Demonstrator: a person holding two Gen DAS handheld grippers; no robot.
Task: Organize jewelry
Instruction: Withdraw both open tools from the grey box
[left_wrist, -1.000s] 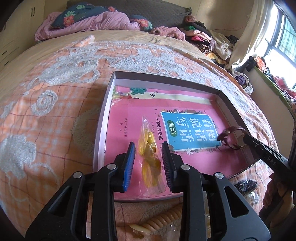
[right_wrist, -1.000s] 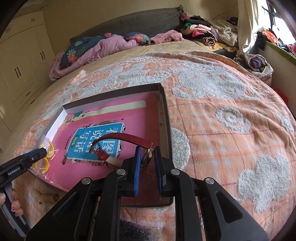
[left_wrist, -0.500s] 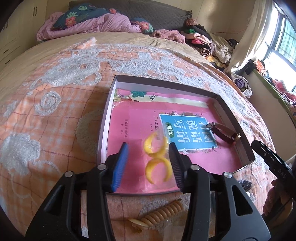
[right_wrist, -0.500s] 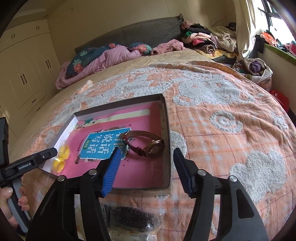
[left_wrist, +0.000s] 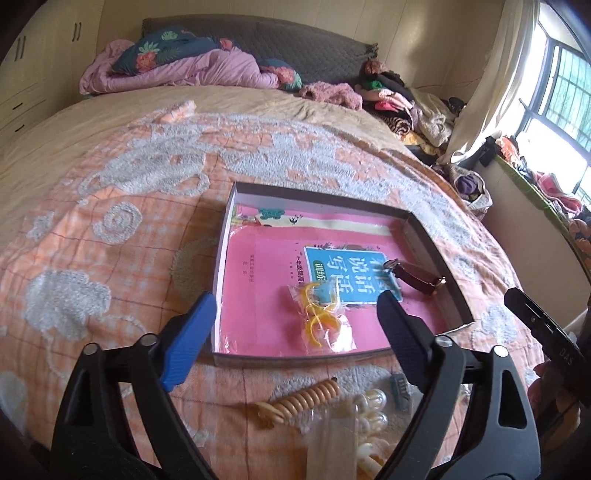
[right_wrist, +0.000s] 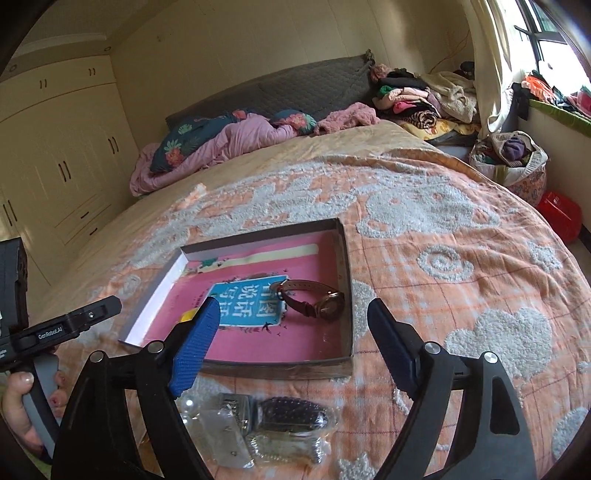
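Observation:
A shallow box (left_wrist: 221, 266) lined with a pink book lies on the bed. In it are a clear bag of yellow hoops (left_wrist: 320, 320) and a brown-strap watch (right_wrist: 314, 297), also in the left wrist view (left_wrist: 415, 278). My left gripper (left_wrist: 295, 325) is open and empty, above the box's near edge. My right gripper (right_wrist: 291, 332) is open and empty, above the near edge of the box (right_wrist: 345, 266). On the blanket in front of the box lie a beige spiral hair tie (left_wrist: 299, 400), pearl pieces (left_wrist: 369, 406) and bagged dark hair clips (right_wrist: 280, 424).
The orange patterned blanket (left_wrist: 92, 240) covers the bed. Pillows and a purple quilt (left_wrist: 192, 66) lie at the headboard, piled clothes (right_wrist: 417, 99) at the far right. A wardrobe (right_wrist: 55, 166) stands left. The other handle and the hand (right_wrist: 22, 398) show at left.
Both grippers opened, let go and pulled back and up from the box. The bag of yellow hoops and the watch now lie free inside the box.

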